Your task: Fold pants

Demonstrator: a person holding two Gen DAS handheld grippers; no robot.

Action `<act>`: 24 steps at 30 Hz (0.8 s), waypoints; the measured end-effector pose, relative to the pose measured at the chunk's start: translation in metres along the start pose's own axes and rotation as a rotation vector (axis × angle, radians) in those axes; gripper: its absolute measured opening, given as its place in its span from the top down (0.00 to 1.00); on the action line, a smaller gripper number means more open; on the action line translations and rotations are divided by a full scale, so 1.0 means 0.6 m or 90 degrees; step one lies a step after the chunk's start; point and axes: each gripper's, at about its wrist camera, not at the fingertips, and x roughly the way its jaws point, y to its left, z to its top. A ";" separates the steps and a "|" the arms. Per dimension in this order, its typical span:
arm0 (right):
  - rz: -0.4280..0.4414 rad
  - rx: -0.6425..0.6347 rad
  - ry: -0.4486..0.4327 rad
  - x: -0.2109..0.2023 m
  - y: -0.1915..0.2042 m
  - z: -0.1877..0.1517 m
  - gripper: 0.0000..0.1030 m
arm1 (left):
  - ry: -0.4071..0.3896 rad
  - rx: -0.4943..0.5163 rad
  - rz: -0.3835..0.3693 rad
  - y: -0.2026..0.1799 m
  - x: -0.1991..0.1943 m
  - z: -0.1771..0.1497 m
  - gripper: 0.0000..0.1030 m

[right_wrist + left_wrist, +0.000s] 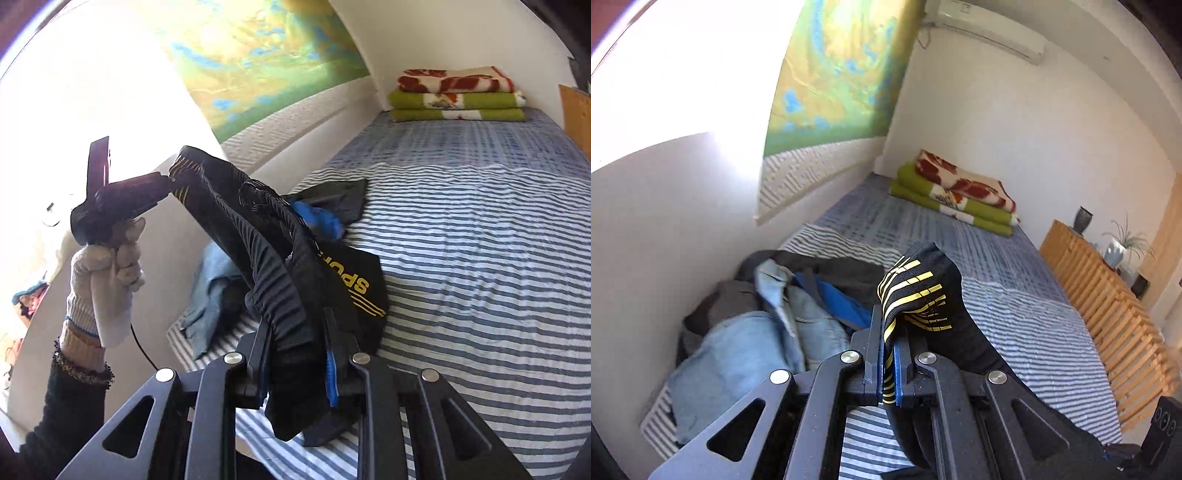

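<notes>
Black pants [273,258] hung in air above bed [480,258], stretched between both grippers, likely to shake flat before laying. Left gripper [888,343] fingers pinched striped side seam; right gripper [295,354] fingers clamped elastic waistband. Clothes heap [768,306] crowded bed's wall side; striped middle of bed open; folded blankets [458,96] at bed's far end.

Matt black cloth pants [923,291]

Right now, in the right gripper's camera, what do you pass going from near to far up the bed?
Right gripper clamping black pants → blue garment → striped sheet → checked blue cover → folded blankets.
</notes>
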 end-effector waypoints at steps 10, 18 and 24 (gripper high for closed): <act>0.058 -0.048 -0.045 -0.047 0.077 0.044 0.80 | -0.034 0.127 0.011 -0.166 0.012 0.103 0.98; -0.130 0.090 -0.046 -0.142 -0.182 -0.070 0.80 | 0.148 0.231 -0.186 -0.608 0.345 -0.126 0.98; -0.278 0.229 -0.012 -0.227 -0.365 -0.195 0.80 | 0.279 0.334 -0.302 -0.936 0.472 -0.381 0.97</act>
